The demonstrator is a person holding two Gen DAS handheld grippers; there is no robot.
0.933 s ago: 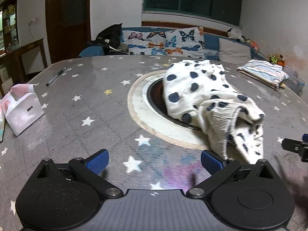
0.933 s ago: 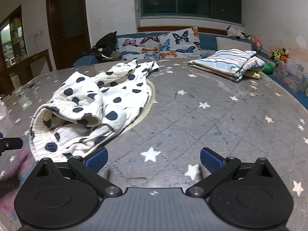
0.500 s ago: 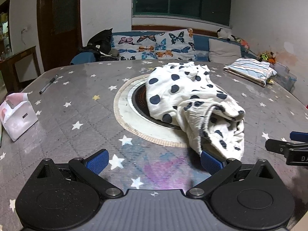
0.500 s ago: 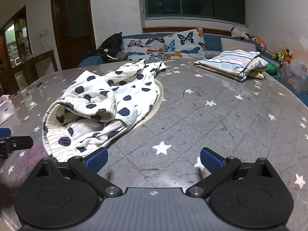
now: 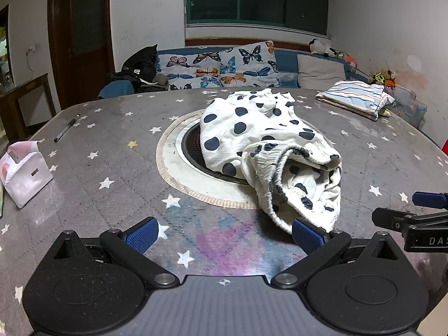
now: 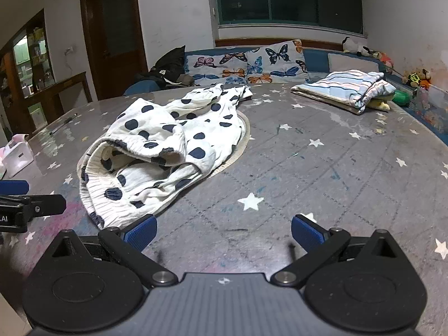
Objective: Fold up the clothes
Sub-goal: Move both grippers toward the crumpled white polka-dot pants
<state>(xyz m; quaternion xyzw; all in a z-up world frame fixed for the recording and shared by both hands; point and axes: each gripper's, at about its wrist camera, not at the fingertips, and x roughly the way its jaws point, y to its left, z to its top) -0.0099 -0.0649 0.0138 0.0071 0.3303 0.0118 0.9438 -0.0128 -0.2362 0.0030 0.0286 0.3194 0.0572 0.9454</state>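
A white garment with dark polka dots lies crumpled on the grey star-patterned table, partly over a round inset in the table's middle. Its elastic waistband faces me. It also shows in the right wrist view. My left gripper is open and empty, its right fingertip close to the garment's near hem. My right gripper is open and empty, its left fingertip just at the garment's near corner. Each gripper shows at the edge of the other's view.
A folded striped cloth lies at the table's far right. A white and pink box and a pen sit at the left. A sofa with butterfly cushions stands behind the table.
Both grippers have pulled back and shifted a little, so the garment sits more central in the left view. The garment has not moved. Both grippers stay open.
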